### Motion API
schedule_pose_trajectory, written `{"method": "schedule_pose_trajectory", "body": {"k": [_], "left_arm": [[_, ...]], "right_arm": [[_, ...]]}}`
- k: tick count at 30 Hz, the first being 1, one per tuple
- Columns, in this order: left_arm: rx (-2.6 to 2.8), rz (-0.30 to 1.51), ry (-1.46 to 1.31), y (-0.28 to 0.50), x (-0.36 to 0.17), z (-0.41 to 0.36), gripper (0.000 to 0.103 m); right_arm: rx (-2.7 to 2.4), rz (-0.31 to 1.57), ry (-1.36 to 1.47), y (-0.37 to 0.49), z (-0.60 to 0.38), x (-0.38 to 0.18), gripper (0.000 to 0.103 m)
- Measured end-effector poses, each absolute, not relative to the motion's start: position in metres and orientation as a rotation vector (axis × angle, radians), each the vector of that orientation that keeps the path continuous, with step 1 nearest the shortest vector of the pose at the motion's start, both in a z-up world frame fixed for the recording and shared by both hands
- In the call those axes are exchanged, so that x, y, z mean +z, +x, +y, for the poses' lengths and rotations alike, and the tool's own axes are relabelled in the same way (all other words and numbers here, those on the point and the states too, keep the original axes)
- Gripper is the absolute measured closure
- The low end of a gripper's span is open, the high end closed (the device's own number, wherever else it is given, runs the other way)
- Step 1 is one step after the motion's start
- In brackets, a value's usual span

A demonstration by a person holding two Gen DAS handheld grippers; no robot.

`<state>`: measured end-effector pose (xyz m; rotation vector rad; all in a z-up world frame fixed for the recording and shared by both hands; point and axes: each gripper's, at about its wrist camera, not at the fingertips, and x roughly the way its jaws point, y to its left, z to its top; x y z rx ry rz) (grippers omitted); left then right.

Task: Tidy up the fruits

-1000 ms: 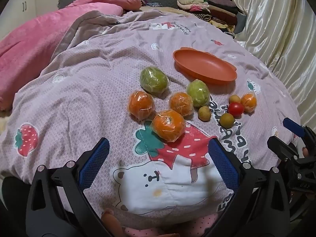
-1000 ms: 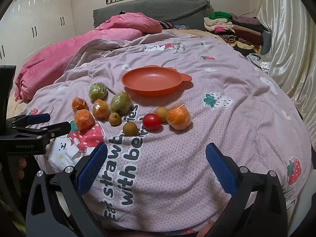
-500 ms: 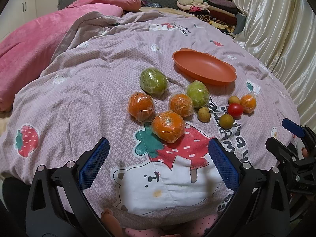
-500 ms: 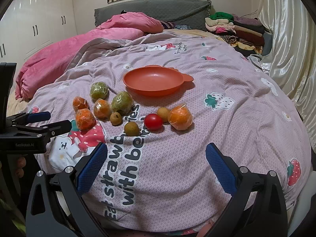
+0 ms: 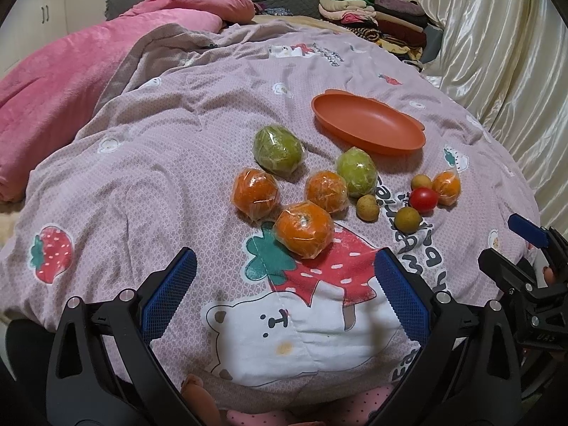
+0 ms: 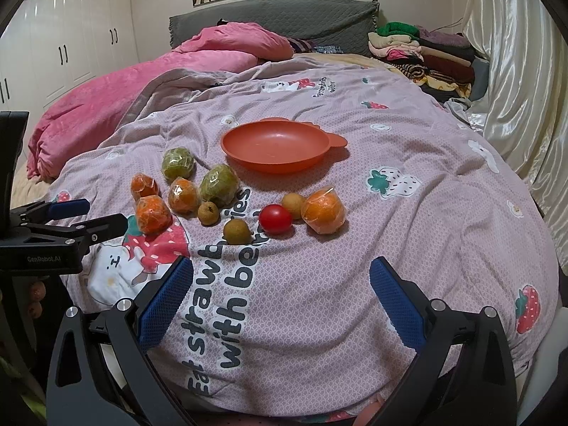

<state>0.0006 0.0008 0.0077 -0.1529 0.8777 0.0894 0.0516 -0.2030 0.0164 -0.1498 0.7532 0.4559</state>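
An empty orange plate [image 5: 369, 127] [image 6: 277, 145] lies on the printed quilt. In front of it sit several wrapped oranges, the nearest [image 5: 304, 230] [image 6: 152, 214], two wrapped green fruits [image 5: 278, 149] [image 6: 218, 185], a red tomato [image 5: 422, 199] [image 6: 275, 218], three small brown longans [image 6: 236, 231] and one orange [image 6: 323, 211] beside the tomato. My left gripper [image 5: 284, 294] is open, hovering just short of the nearest orange. My right gripper [image 6: 280, 296] is open too, below the tomato, holding nothing. The right gripper also shows at the left wrist view's right edge [image 5: 525, 248].
A pink blanket [image 6: 149, 85] is bunched at the far left of the bed. Folded clothes [image 6: 422, 56] are stacked at the back right beside a shiny curtain [image 6: 518, 71]. White wardrobe doors [image 6: 64, 42] stand on the left.
Both views have shifted only slightly; the fruit and plate lie where they were, and both grippers stay open.
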Motion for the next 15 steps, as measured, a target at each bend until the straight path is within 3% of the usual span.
{"method": "schedule_pose_trajectory", "body": {"k": [15], "left_arm": [[0.085,0.874,-0.155,0.0004,0.0093,0.0001,0.009]], "right_arm": [[0.457,0.749,-0.149,0.0501,-0.2034,0.0179,0.004]]}}
